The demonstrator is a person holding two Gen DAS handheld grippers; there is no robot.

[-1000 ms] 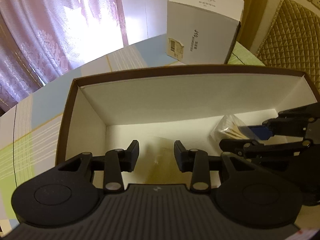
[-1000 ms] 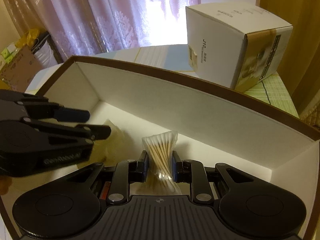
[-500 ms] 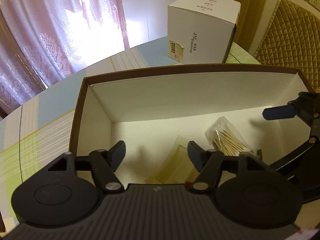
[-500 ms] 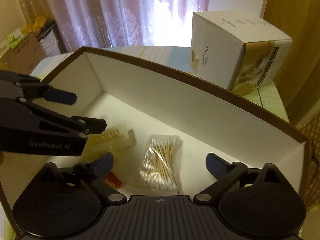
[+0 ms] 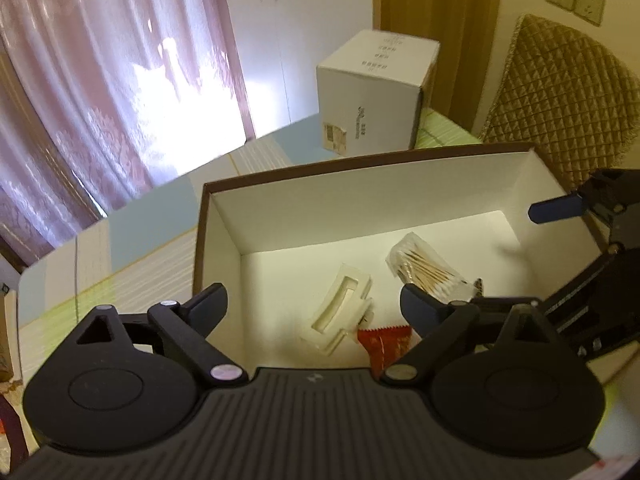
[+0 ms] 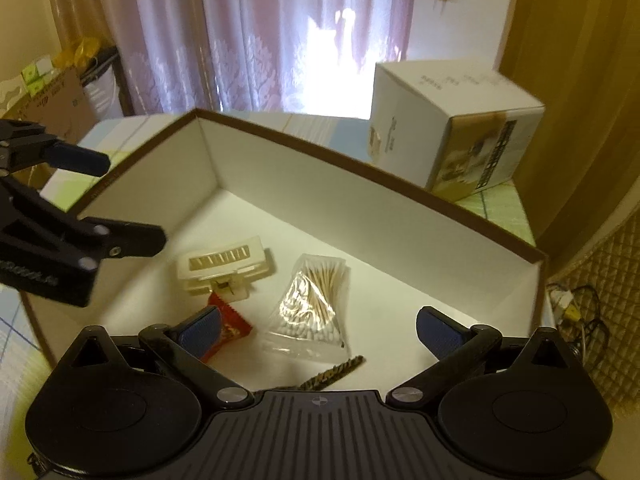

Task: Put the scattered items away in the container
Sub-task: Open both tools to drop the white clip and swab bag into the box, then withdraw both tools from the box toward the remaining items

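A brown-rimmed box with white walls (image 5: 360, 208) (image 6: 360, 200) lies open on the table. On its floor rest a cream hair claw clip (image 5: 340, 314) (image 6: 222, 262), a clear bag of cotton swabs (image 5: 428, 274) (image 6: 312, 304), a red sachet (image 5: 386, 344) (image 6: 234, 326) and a dark twisted strip (image 6: 336, 370). My left gripper (image 5: 314, 304) hangs open above the box's near side, nothing between its fingers. My right gripper (image 6: 318, 328) is open too, raised above the swab bag. Each gripper shows in the other's view, the right gripper (image 5: 580, 216) and the left gripper (image 6: 80, 200).
A white carton (image 5: 376, 96) (image 6: 448, 128) stands on the table behind the box. A quilted gold chair back (image 5: 560, 100) rises at the right. Pink curtains (image 6: 260, 32) hang behind the patterned tablecloth (image 5: 120, 248). A cardboard box (image 6: 48, 100) sits far left.
My right gripper opened and let the swab bag drop onto the box floor. Both grippers opened wider and rose back away from the box.
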